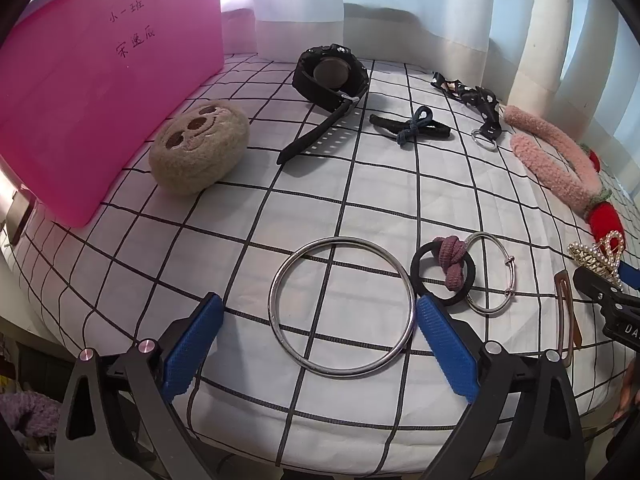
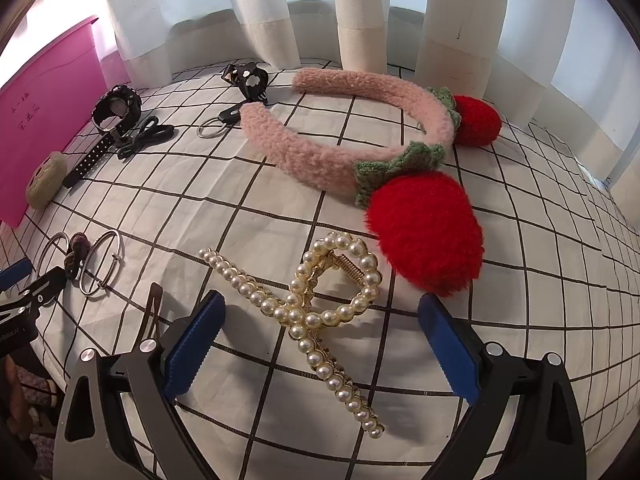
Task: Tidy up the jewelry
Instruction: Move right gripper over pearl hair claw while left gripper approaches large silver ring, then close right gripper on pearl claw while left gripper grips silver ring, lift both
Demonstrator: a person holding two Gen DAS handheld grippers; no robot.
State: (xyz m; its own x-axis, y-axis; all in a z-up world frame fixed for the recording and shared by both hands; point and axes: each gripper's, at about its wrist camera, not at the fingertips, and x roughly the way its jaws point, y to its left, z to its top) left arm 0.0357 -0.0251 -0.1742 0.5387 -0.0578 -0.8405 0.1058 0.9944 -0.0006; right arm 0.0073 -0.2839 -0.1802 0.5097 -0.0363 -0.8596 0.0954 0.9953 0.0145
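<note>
My left gripper (image 1: 320, 312) is open, its blue fingers on either side of a large silver bangle (image 1: 276, 300) lying flat on the checked cloth. Right of it lie a black ring hair tie with a mauve knot (image 1: 452, 266) and a thin silver bracelet (image 1: 494, 276). My right gripper (image 2: 320, 312) is open around a pearl claw clip (image 2: 320, 312) on the cloth. Beyond it lies a pink fuzzy headband (image 2: 320, 152) with red strawberry pom-poms (image 2: 426, 236). A black watch (image 1: 332, 76), a dark bow hair tie (image 1: 412, 126) and a dotted black strap with a ring (image 1: 476, 100) lie farther back.
A pink plastic box (image 1: 100, 96) stands at the back left, with a round beige plush face (image 1: 198, 146) in front of it. A brown snap clip (image 1: 566, 312) lies at the right. White curtains (image 2: 360, 12) hang behind. The checked cloth (image 1: 240, 208) drops off at the near edge.
</note>
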